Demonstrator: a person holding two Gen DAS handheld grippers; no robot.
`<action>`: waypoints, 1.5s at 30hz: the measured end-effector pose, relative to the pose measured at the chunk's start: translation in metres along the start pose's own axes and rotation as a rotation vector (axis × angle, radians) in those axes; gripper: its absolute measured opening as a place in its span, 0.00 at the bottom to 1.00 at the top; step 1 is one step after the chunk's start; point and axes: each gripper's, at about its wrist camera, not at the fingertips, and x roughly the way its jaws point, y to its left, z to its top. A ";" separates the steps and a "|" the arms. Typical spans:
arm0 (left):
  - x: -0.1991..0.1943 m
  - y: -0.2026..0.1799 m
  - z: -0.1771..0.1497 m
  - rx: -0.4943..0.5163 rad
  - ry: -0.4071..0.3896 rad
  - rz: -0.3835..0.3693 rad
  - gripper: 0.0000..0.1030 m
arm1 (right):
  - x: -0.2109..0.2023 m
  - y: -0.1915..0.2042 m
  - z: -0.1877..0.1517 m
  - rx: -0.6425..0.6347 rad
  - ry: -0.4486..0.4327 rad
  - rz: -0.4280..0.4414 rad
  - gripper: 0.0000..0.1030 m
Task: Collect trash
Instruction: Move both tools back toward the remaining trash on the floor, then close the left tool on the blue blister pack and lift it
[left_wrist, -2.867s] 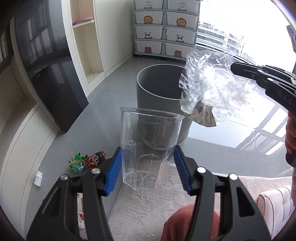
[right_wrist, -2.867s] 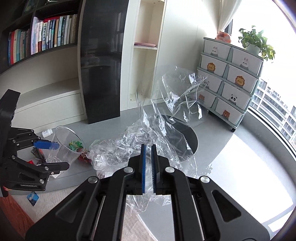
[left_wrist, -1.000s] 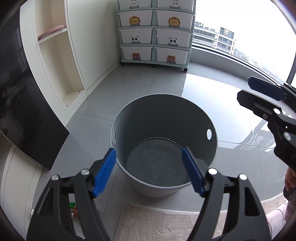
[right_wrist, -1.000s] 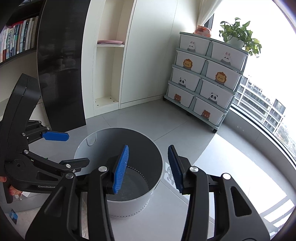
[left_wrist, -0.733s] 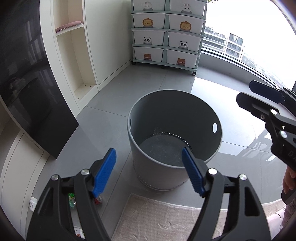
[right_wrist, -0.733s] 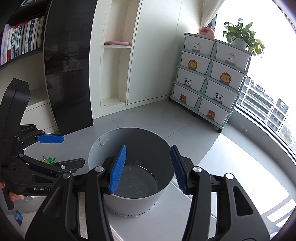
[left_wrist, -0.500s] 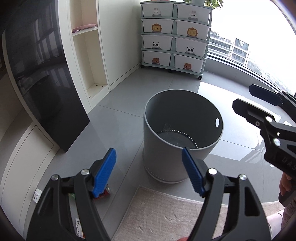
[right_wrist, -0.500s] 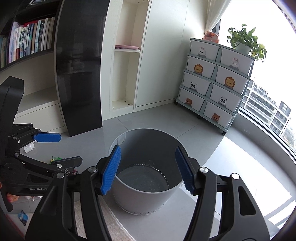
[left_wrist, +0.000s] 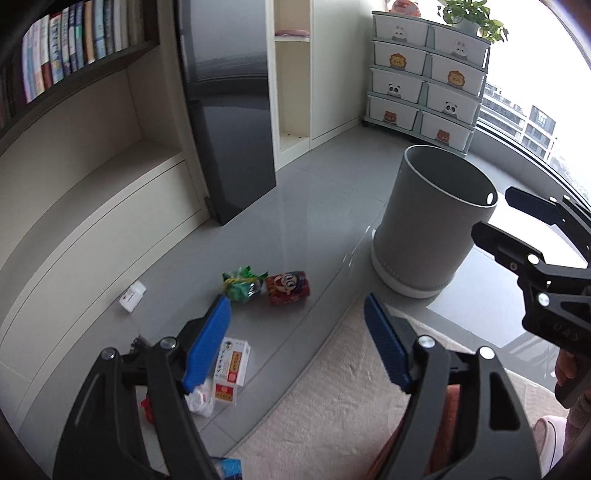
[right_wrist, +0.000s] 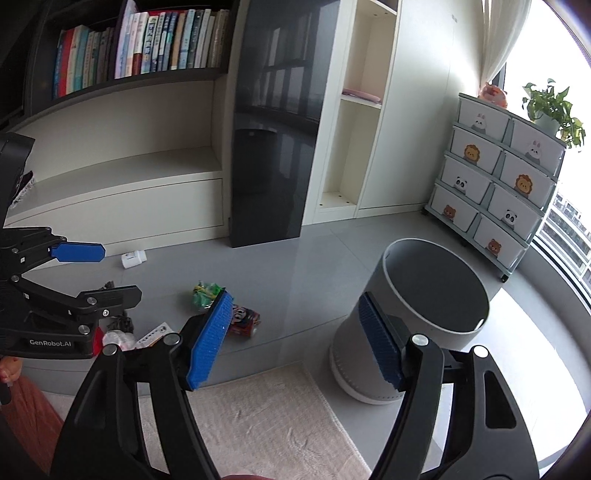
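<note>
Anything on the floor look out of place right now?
Yes: litter lies on the grey floor left of the bin: a green wrapper, a red can on its side, a white bottle and a small box.

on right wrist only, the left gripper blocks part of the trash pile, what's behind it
observer: a white and yellow box lies flat beside the rug edge.
operator: anything else by it
observer: a crumpled white wrapper sits against the box's near end.
operator: more trash closer in
observer: a blue packet shows at the bottom edge of the left wrist view, by the rug's corner.
</note>
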 end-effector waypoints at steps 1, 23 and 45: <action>-0.006 0.016 -0.012 -0.024 0.006 0.021 0.73 | 0.001 0.014 -0.004 -0.005 0.004 0.023 0.66; 0.024 0.120 -0.249 -0.301 0.341 0.109 0.73 | 0.072 0.226 -0.083 -0.180 0.168 0.303 0.66; 0.124 0.130 -0.299 -0.362 0.593 0.034 0.72 | 0.147 0.260 -0.122 -0.223 0.308 0.337 0.66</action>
